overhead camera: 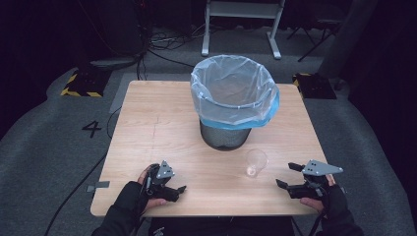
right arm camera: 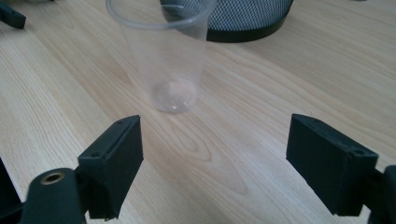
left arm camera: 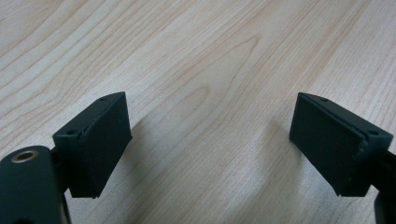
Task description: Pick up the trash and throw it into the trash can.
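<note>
- Cup point(overhead camera: 256, 162): clear plastic, upright on the worktop point(overhead camera: 162, 128), right of centre, near the front edge. Empty as far as can be seen.
- Bin point(overhead camera: 231, 101): black mesh, lined with a translucent bag with a blue rim folded over the top. Stands just behind the cup, towards mid-worktop; cup and bin are apart.
- Right gripper point(overhead camera: 289, 175): held low over the front right corner, jaws released and wide, nothing between them. It points left towards the cup, which is near but untouched.
- Right gripper view: cup point(right arm camera: 161, 56) stands ahead of the jaws, slightly left of their gap; bare wood lies between. Bin base point(right arm camera: 233, 18) sits behind the cup.
- Left gripper point(overhead camera: 178, 189): at the front left, well apart from the cup, jaws released with only bare wood between them in the left gripper view.
- Off the worktop: grey floor with a "4" mark point(overhead camera: 91, 129), cables, a white frame point(overhead camera: 242, 19) behind.
</note>
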The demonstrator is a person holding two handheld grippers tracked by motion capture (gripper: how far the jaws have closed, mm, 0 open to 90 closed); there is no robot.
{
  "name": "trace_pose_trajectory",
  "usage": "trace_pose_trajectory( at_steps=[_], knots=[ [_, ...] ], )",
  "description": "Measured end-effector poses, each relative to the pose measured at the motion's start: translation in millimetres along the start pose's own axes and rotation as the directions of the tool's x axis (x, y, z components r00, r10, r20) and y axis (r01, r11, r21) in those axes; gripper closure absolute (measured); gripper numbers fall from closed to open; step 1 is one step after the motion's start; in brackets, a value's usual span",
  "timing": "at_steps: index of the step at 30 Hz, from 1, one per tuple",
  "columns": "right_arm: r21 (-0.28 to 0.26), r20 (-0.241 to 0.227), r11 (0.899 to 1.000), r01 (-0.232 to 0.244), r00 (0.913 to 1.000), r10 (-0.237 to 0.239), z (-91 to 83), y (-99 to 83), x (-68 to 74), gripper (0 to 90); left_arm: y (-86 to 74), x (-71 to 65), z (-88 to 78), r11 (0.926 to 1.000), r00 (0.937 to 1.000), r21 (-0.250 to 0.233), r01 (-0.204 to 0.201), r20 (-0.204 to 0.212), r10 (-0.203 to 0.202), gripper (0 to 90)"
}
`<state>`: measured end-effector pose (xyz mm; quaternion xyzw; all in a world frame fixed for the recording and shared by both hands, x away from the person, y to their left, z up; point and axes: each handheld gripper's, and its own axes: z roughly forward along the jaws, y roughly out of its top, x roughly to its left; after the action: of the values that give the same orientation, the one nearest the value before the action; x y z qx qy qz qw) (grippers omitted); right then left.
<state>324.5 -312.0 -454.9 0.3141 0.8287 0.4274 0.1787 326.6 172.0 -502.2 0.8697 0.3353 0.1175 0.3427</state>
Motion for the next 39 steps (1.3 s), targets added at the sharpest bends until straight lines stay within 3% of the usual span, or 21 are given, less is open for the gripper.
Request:
trace_pose_trajectory(
  at_steps=[8, 11, 16, 25, 30, 31, 36, 39],
  knots=[
    [-0.023, -0.004, 1.0, 0.021, 0.9998, -0.022, -0.1, 13.3, 0.9, 19.4, -0.1, -0.2, 0.0, 1.0, 1.0, 0.001, 0.005, 0.001, -0.005, 12.8],
    [-0.041, -0.016, 0.998, 0.055, 0.9983, -0.056, -1.4, 26.8, 4.1, 19.4, -0.1, -0.2, 0.0, 1.0, 1.0, 0.001, 0.005, 0.001, -0.005, 12.8],
    [-0.071, -0.02, 0.995, 0.073, 0.997, -0.075, -2.0, 40.6, 6.8, 21.4, -0.1, -0.3, 0.0, 1.0, 1.0, 0.001, 0.005, 0.0, -0.005, 12.8],
    [-0.078, -0.04, 0.99, 0.117, 0.9919, -0.12, 4.4, 55.6, 13.7, 23.2, 0.2, -0.3, -0.1, 1.0, 1.0, 0.004, 0.004, 0.001, -0.004, 12.6],
    [-0.083, -0.071, 0.986, 0.145, 0.986, -0.151, 11.3, 63.5, 22.4, 24.9, 0.2, -0.8, -1.1, 0.9997, 0.9998, 0.019, 0.015, -0.015, -0.014, 12.5],
    [-0.083, -0.075, 0.986, 0.145, 0.9857, -0.151, 12.2, 64.1, 23.4, 25.0, 0.7, 0.2, 0.0, 1.0, 1.0, 0.006, -0.004, -0.001, 0.004, 12.5],
    [-0.07, -0.091, 0.985, 0.157, 0.9824, -0.163, 18.6, 67.0, 27.7, 25.4, 0.8, 0.3, 0.3, 1.0, 1.0, 0.002, -0.005, -0.001, 0.005, 12.5],
    [-0.075, -0.114, 0.981, 0.178, 0.9759, -0.186, 24.6, 68.2, 31.4, 26.6, 0.8, 0.6, 0.1, 1.0, 0.9999, 0.002, -0.009, -0.006, 0.009, 12.5]
  ],
)
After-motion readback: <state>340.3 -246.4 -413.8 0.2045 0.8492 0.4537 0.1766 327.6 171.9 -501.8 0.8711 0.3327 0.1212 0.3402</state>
